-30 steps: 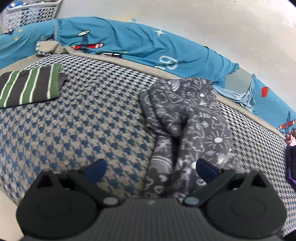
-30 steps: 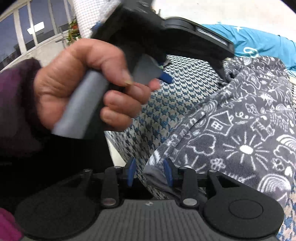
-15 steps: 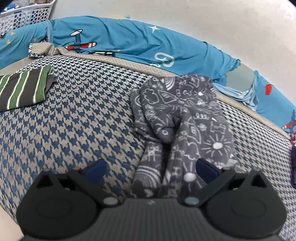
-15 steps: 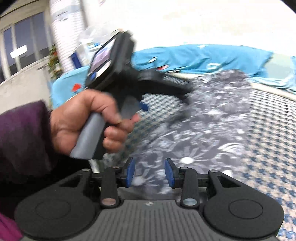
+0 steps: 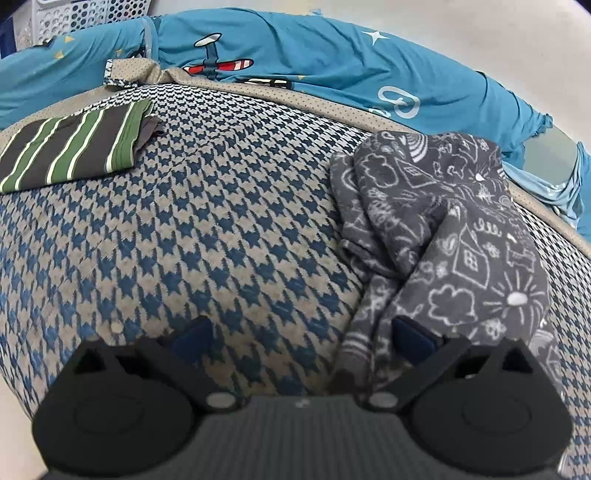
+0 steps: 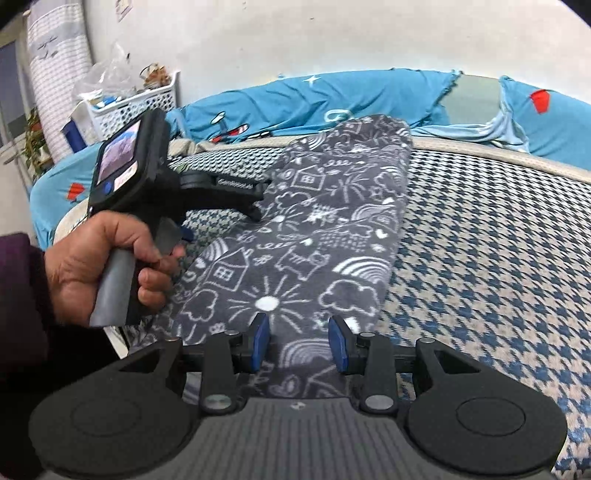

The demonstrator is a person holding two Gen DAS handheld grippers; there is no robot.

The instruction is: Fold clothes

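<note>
Soft, even indoor light is filling both views, casting only faint shadows. Fisheye distortion is bending the edges strongly and darkening the corners. The white wall point(image 6: 332, 33) is showing mild glare. Both pictures are staying mostly sharp.

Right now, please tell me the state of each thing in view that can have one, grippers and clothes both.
Left gripper: open, empty, low over the houndstooth cover.
Right gripper: open, empty, above the near end of the grey garment.
Grey doodle-print garment: laid lengthwise, roughly folded, still bunched on one side.
Striped green and grey garment: folded flat, lying apart.
Blue cartoon sheet: rumpled along the far edge.
</note>
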